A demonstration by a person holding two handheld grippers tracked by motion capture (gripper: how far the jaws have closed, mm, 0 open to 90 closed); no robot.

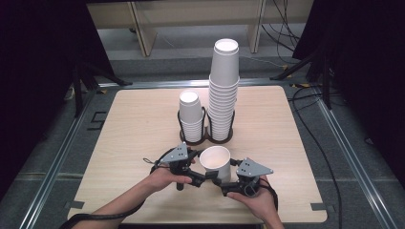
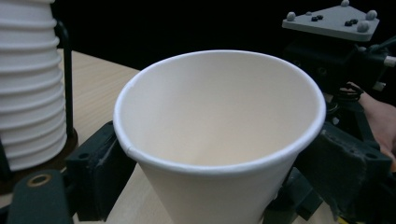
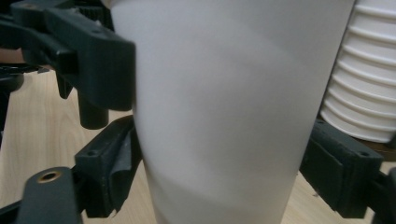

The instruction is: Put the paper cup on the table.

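A white paper cup (image 1: 216, 162) stands upright near the table's front edge, between both grippers. My left gripper (image 1: 204, 175) reaches in from the left and is shut on the cup (image 2: 219, 140); its black pads (image 2: 95, 172) press the wall just under the rim. My right gripper (image 1: 225, 181) comes in from the right, lower on the cup (image 3: 219, 116). Its jaws stand at either side of the cup wall and do not squeeze it. The left gripper's jaw (image 3: 93, 56) shows higher up on the cup in the right gripper view.
Behind the cup a black wire holder (image 1: 205, 138) carries a short stack of cups (image 1: 190, 117) and a tall stack (image 1: 223, 95). The wooden table (image 1: 138, 119) has bare room left and right. A person's hands come in from the bottom edge.
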